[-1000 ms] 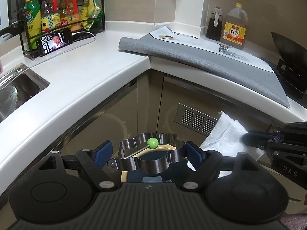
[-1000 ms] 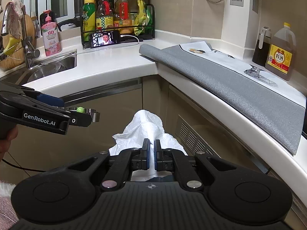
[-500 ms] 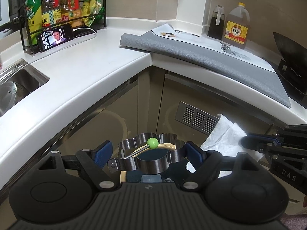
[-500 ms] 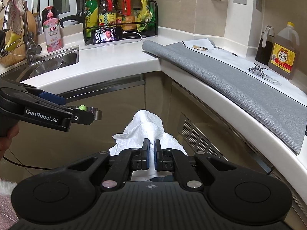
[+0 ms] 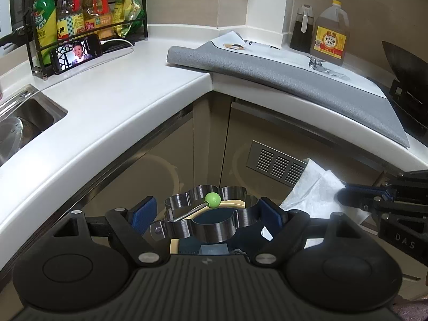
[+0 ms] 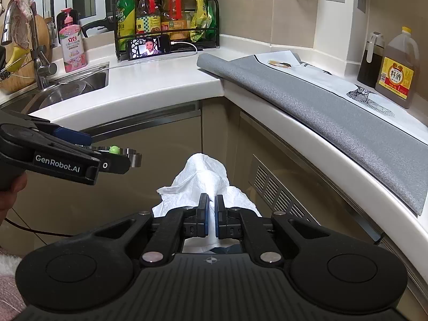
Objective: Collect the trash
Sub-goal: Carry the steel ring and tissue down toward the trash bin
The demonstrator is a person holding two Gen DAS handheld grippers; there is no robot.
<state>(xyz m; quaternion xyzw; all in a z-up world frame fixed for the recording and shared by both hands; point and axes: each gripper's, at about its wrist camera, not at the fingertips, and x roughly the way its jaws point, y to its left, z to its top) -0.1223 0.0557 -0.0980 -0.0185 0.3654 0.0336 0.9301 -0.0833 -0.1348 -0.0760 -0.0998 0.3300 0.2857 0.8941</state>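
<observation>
Nothing has shifted over the last second: the right gripper [image 6: 211, 215] stays clamped on the crumpled paper towel [image 6: 203, 179], the left gripper [image 5: 206, 214] stays clamped across the flower-shaped metal mould [image 5: 206, 218], both held below the countertop [image 5: 107, 101], disposal pending

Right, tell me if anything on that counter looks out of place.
The grey mat hangs over the counter front edge instead of lying flat, its left end curled up. A phone plays video propped against the bottle rack, beside the sink. No spills visible.
</observation>
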